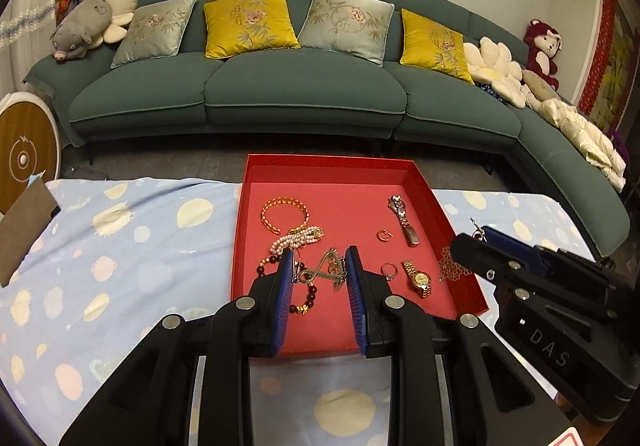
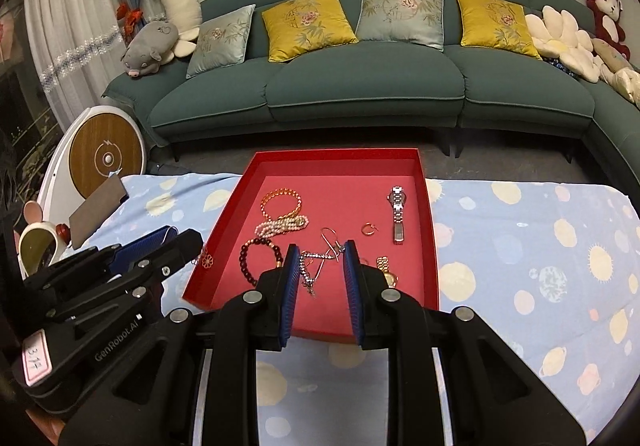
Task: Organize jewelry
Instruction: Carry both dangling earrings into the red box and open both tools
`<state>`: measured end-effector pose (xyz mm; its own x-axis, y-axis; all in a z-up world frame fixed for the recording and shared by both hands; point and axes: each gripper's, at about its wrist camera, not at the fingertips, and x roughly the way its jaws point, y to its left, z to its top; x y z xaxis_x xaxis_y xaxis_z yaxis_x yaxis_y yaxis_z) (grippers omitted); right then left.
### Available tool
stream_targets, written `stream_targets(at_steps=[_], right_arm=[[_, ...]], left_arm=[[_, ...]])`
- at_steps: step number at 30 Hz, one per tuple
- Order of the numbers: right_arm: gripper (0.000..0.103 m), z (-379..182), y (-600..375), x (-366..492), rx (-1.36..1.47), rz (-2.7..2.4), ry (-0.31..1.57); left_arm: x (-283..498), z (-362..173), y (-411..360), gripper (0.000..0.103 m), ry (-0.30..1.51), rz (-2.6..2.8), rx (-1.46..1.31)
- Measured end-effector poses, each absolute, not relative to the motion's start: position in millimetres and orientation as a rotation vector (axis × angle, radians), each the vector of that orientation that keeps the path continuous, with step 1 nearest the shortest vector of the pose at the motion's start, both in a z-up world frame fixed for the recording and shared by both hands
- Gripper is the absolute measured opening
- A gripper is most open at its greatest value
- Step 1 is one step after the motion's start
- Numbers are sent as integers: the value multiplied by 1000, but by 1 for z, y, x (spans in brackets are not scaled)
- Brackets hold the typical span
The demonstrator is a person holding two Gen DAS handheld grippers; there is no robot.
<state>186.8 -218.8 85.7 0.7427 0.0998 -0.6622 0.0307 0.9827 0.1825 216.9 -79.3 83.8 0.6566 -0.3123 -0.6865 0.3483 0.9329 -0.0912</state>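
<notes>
A teal sofa (image 1: 280, 86) backs the planet-print cloth (image 1: 120, 246) bearing the red tray (image 2: 430, 230). Both the left gripper (image 1: 320, 266) and right gripper (image 2: 318, 258) hang above it, jaws parted (nothing held). Jewelry lies below: gold bangle (image 1: 284, 212), silver watch (image 2: 397, 212), ring (image 1: 389, 269).

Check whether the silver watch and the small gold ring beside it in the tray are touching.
Apart. In the left wrist view, bare red tray floor shows between the silver watch and the small gold ring; the right wrist view shows the same gap.

Home living room: teal sofa (image 1: 280, 94), cushions (image 1: 250, 22), plush toys (image 1: 80, 30).
</notes>
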Motion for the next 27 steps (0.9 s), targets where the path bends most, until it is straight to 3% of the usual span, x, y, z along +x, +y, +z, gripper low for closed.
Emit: stream_targets(at_steps=[4,27], right_arm=[[21,77,-227,213,203,21,746],[21,19,-241,280,183,-4,836]], left_arm=[[229,79,-93,23,729,-359,139],[299,19,-115,24,836,-336,78]])
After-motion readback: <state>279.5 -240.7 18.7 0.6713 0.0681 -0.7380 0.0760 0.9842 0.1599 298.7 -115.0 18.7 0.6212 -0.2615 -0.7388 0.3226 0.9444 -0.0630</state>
